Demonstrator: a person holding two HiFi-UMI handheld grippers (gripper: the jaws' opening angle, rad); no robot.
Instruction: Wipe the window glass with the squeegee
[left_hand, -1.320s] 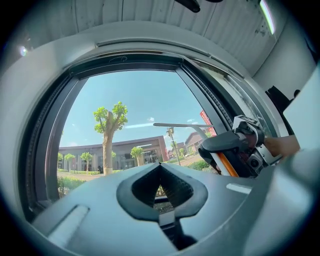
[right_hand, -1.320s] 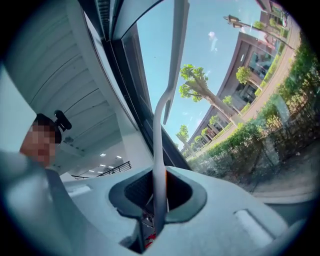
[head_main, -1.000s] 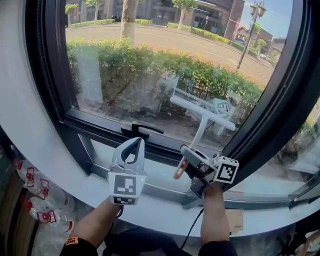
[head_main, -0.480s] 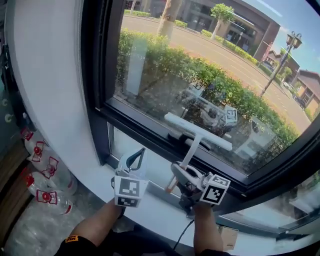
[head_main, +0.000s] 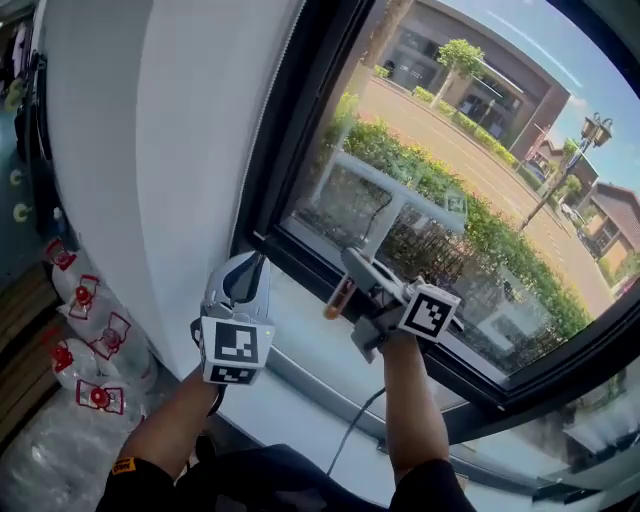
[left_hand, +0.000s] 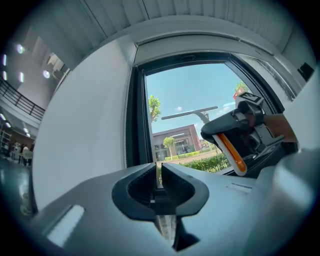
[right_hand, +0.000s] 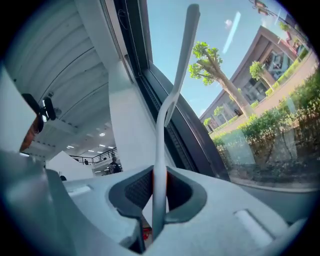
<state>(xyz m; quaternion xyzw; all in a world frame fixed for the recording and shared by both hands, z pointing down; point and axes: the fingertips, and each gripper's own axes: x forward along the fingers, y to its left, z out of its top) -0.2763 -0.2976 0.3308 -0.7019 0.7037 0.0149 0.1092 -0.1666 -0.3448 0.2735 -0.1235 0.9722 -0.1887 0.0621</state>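
The white squeegee (head_main: 398, 198) has its long blade against the window glass (head_main: 500, 130), near the pane's lower left corner. Its thin handle (right_hand: 159, 165) runs down between the jaws of my right gripper (head_main: 365, 270), which is shut on it. In the right gripper view the blade (right_hand: 184, 50) slants up across the sky. My left gripper (head_main: 250, 268) hovers beside the white wall, left of the squeegee, jaws shut and holding nothing. The left gripper view shows the blade (left_hand: 189, 114) and the right gripper (left_hand: 239, 137) ahead on the right.
A dark window frame (head_main: 290, 150) borders the glass on the left and bottom. A white wall (head_main: 140, 150) stands left of it, above a pale sill (head_main: 300, 350). Water bottles (head_main: 95, 350) lie on the floor at lower left. A cable (head_main: 352, 425) hangs under my right arm.
The right gripper has carried the squeegee left along the glass toward the frame's left side. The view has swung left, and the left gripper has risen beside the wall.
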